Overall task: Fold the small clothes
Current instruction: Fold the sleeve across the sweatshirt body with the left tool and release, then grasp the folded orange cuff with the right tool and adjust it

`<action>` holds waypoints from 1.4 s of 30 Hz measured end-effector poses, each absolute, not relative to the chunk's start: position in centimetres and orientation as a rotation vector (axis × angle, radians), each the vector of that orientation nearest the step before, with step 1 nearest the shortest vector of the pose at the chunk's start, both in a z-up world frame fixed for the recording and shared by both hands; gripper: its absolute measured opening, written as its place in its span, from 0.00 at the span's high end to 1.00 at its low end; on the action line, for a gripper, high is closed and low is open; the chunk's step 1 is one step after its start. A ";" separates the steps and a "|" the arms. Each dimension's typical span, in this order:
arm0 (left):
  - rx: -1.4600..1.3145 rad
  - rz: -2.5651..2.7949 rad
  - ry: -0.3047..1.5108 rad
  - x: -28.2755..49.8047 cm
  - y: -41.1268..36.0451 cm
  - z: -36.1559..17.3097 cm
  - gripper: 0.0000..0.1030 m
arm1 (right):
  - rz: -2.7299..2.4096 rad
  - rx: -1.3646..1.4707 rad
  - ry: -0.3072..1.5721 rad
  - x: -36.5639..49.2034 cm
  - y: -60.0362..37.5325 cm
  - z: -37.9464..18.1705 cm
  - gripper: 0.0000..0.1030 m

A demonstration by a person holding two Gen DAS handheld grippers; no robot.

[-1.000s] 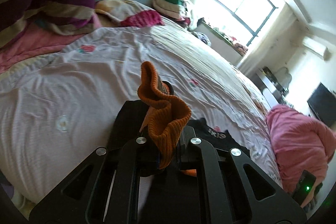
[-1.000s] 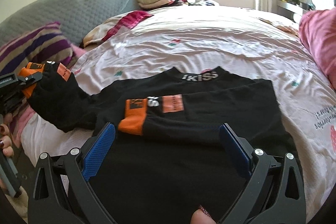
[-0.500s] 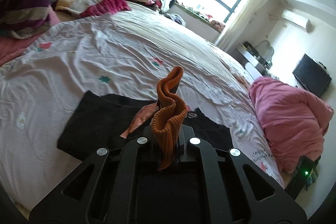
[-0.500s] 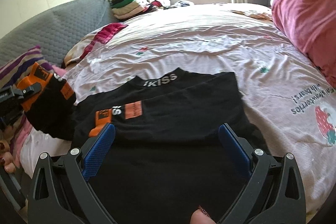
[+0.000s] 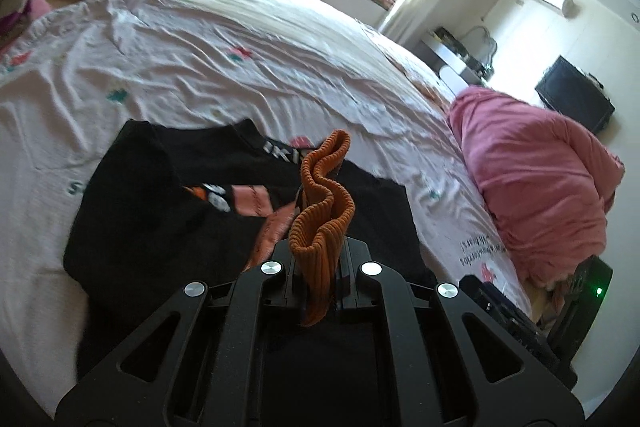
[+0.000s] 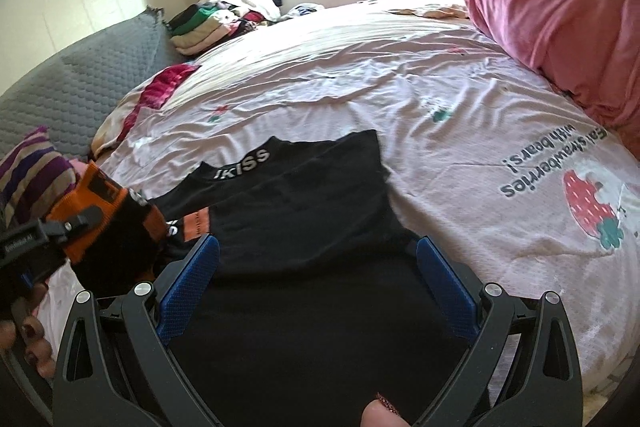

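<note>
Bed: pink strawberry-print sheet (image 6: 460,115) fills both views, a window behind and a pink duvet heap (image 5: 536,187) well off to the right of the left jaws.
Garment: black top (image 6: 304,211) lies flat on the sheet, its lettered collar pointing away, its near hem running under and between the right jaws.
Sleeve: orange ribbed cuff (image 5: 322,211) stands bunched between the left jaws, black sleeve cloth trailing below it.
Left gripper (image 5: 318,267): clenched on the cuff; the right wrist view shows it at the far left, raised off the sheet with the sleeve hanging from it.
Right gripper (image 6: 316,279): released, blue pads (image 6: 188,283) spread wide, low over the lower body of the top; whether they touch the cloth cannot be told.
Change: over the last second the left gripper has carried the cuff from beside the bed's edge inward, so the top's body now sits directly ahead of its jaws, the second cuffed sleeve (image 5: 224,199) already lying across the chest.
Meaning: the sleeve fold looks to be midway; the cuff is over the body but not yet laid down.
Next: lowering and letting go flat across the chest seems likely.
Risk: the bunched rib may land crumpled.
</note>
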State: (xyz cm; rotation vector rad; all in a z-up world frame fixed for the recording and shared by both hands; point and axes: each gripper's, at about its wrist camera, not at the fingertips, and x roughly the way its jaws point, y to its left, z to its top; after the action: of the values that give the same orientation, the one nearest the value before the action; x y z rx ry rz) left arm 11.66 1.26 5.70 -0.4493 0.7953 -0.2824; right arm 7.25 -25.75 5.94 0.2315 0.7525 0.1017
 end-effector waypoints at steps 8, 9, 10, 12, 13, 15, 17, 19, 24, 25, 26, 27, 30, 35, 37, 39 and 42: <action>-0.437 -0.336 0.859 12.7 -1.6 3.9 0.94 | 0.068 0.259 0.769 7.3 -27.4 5.1 0.05; -0.439 -0.347 0.866 12.7 -1.8 3.7 0.93 | 0.065 0.260 0.771 7.3 -27.5 5.0 0.05; -0.439 -0.347 0.871 12.8 -2.0 3.5 0.92 | 0.062 0.261 0.773 7.3 -27.6 5.0 0.05; -0.441 -0.355 0.881 12.7 -2.2 3.1 0.88 | 0.062 0.266 0.777 7.4 -27.7 4.8 0.05; -0.444 -0.360 0.885 12.7 -2.2 3.0 0.79 | 0.065 0.269 0.780 7.4 -27.7 4.8 0.05; -0.447 -0.367 0.888 12.5 -2.0 3.0 0.70 | 0.077 0.268 0.784 7.5 -27.4 4.6 0.05; -0.447 -0.362 0.881 12.3 -1.6 3.2 0.64 | 0.093 0.257 0.795 7.7 -26.7 4.3 0.05; -0.442 -0.339 0.872 12.0 -0.8 3.5 0.55 | 0.114 0.246 0.810 7.8 -25.8 3.9 0.05; -0.392 -0.233 0.849 11.5 1.5 3.8 0.41 | 0.203 0.216 0.878 8.4 -22.5 2.4 0.05; -0.371 -0.198 0.844 11.4 2.1 3.8 0.37 | 0.221 0.209 0.895 8.4 -21.8 2.0 0.05; -0.356 -0.171 0.841 11.3 2.7 3.8 0.32 | 0.245 0.198 0.916 8.5 -20.8 1.5 0.05; -0.352 -0.149 0.840 11.2 3.2 3.8 0.30 | 0.262 0.190 0.929 8.5 -20.1 1.1 0.05; -0.392 -0.093 0.836 10.9 5.4 3.6 0.17 | 0.296 0.149 0.974 8.6 -17.6 -0.6 0.05; -0.434 -0.032 0.819 10.2 8.5 3.7 0.16 | 0.317 0.077 0.977 8.3 -15.2 -1.8 0.50; -0.450 -0.017 0.810 9.9 9.4 3.8 0.16 | 0.337 0.007 0.952 8.1 -14.2 -1.1 0.75; -0.473 0.000 0.801 9.6 10.6 3.9 0.16 | 0.354 -0.055 0.911 8.0 -13.4 -0.2 0.84; -0.491 0.027 0.797 9.2 11.7 3.8 0.16 | 0.403 -0.037 0.871 8.5 -13.2 1.7 0.87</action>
State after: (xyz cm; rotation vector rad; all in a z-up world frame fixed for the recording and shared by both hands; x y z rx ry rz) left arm 9.23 11.66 3.82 -0.4906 0.7966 0.0275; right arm 8.54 -13.16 1.73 -0.0374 0.8712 0.4033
